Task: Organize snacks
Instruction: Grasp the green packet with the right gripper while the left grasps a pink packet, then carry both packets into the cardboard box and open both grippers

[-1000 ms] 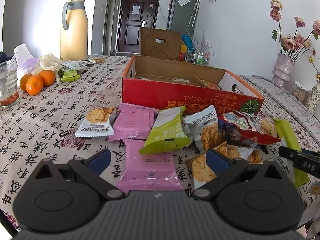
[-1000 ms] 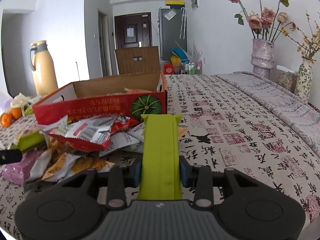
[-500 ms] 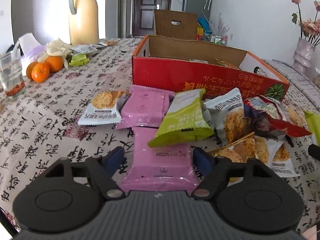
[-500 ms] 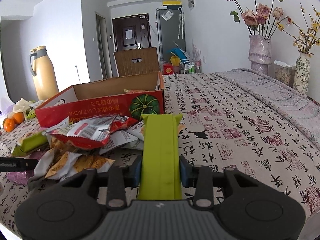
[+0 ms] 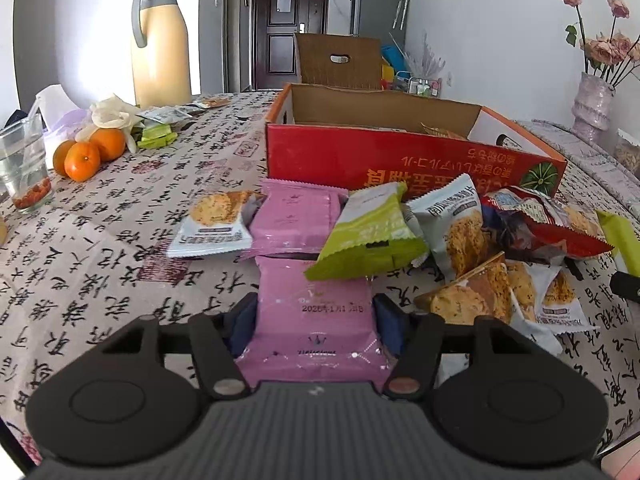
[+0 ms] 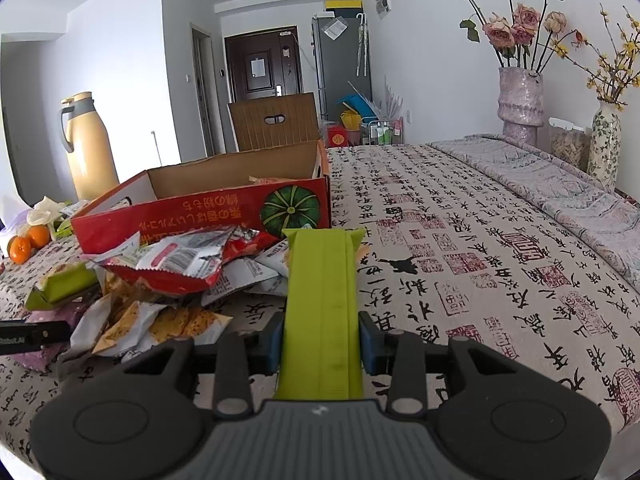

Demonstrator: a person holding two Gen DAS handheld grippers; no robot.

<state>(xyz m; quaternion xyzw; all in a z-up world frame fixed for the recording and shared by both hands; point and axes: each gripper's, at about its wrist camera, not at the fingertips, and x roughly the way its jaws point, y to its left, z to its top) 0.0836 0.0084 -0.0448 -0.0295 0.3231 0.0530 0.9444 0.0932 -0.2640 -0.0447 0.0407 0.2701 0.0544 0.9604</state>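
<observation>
Landmark: red cardboard box, open-topped, on the calligraphy-print tablecloth. Its contents are mostly hidden by the near wall; only a corner of an orange-toned packet shows above the rim.

Far left of the box: drinking glass, cut off by the frame edge, red bits at its bottom. Oranges just beside it, toward the box. Behind them, a tan thermos jug.

In front of the box, left end: white cracker packet, touching a pink packet lying flat.

Left gripper: both blue pads pressed against the sides of a second pink snack packet, which it grips. Packet's long axis runs away from the camera toward the box; its far end is covered by a pale green packet. Printed text too blurred to read except a date.

In front of the box, right half: heap of cracker packets under a red crinkled bag; individual packets are hard to tell apart.

Right gripper: closed on a lime-green snack bar, held at its near part. Bar's long axis points straight ahead, far end toward the box's right corner with the pumpkin picture; its near end is hidden behind the gripper body.

Far right of the box: pink mottled vase with dried roses.
</observation>
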